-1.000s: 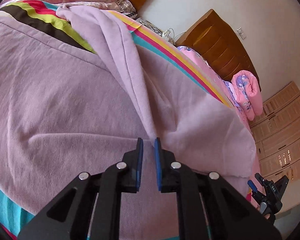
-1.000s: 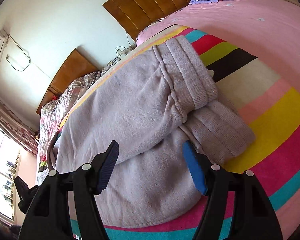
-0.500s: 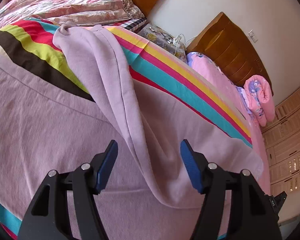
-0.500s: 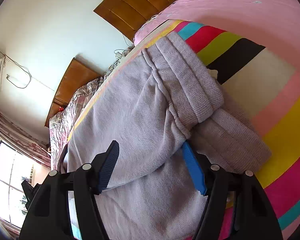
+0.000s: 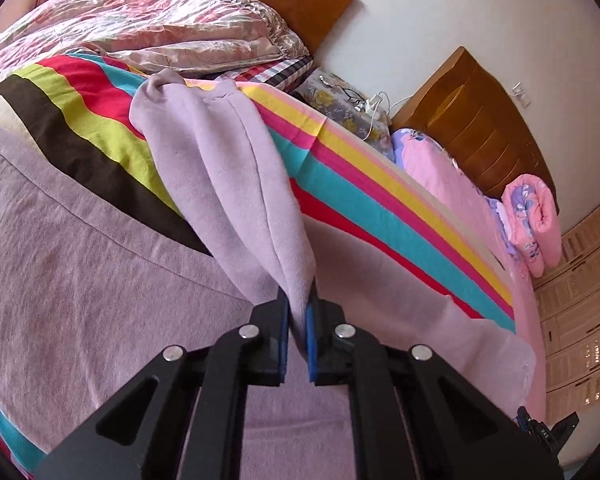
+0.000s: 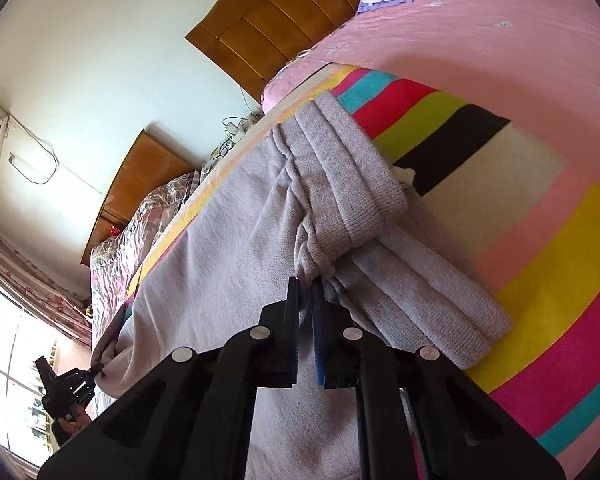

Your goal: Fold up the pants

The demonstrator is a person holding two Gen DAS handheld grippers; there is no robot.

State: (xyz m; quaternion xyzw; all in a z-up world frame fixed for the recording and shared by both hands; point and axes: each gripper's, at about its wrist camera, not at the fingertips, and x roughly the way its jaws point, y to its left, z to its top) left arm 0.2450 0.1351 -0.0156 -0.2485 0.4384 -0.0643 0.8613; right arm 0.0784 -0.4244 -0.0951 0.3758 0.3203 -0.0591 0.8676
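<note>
Pants point(image 5: 100, 280) in soft lilac knit lie spread across the striped blanket point(image 5: 360, 184) on the bed, and I hold them at two places so that I can lift and fold them without the cloth sliding. My left gripper point(image 5: 298, 320) has just closed, and its blue pads point(image 5: 311, 332) pinch a raised ridge of the fabric near the waist end; the cloth runs up from the jaws in a taut peak, which tells me the pinch carries it. My right gripper point(image 6: 306, 312) has also just closed, at the ankle end, where the two ribbed cuffs point(image 6: 352, 184) lie one over the other. Its jaws meet at the edge where the upper leg gathers into its cuff. I judge that fabric is caught between them, though the fingers hide the exact contact. I grip there because holding both ends keeps the legs stacked as I bring one end toward the other. In the right view my left gripper shows small at the far edge of the pants, nipping the cloth. Beyond the blanket lie a pink sheet point(image 6: 480, 32) and a wooden headboard point(image 6: 276, 20).
</note>
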